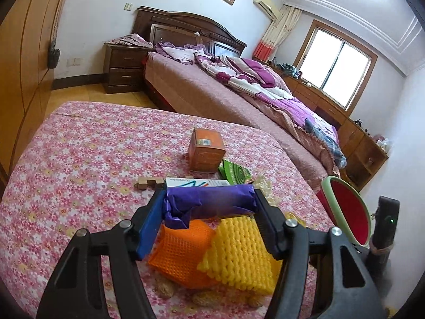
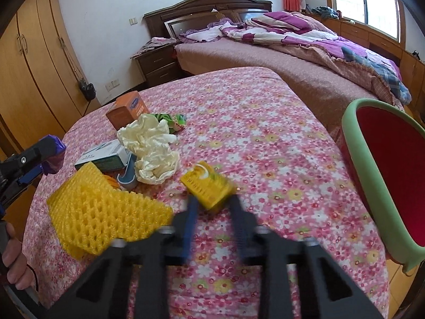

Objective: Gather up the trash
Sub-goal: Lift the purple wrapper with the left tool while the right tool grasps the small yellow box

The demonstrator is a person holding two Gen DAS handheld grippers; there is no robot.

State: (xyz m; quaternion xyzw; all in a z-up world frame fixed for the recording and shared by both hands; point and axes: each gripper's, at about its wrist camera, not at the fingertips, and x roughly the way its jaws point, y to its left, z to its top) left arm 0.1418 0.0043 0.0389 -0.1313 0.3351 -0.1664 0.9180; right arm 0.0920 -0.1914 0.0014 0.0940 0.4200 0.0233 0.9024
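Note:
My left gripper [image 1: 209, 199] is shut on a purple wrapper [image 1: 212, 198] and holds it above the floral table [image 1: 79, 159]; the left gripper also shows in the right wrist view [image 2: 50, 156] at the left edge. My right gripper [image 2: 211, 199] is shut on a small yellow packet [image 2: 208, 187], blurred, above the table [image 2: 265, 133]. A yellow foam net [image 2: 103, 212] lies left of it and also shows in the left wrist view [image 1: 239, 255], beside an orange foam net [image 1: 183, 255]. The red bin with a green rim [image 2: 382, 175] stands at the table's right edge.
On the table are an orange box [image 2: 127, 109], a crumpled white tissue [image 2: 151, 148], a white and green carton [image 2: 106, 156], a green wrapper [image 2: 172, 119] and a green coil box [image 1: 235, 171]. Peanuts [image 1: 164, 289] lie under the nets. A bed [image 1: 212, 93] stands behind.

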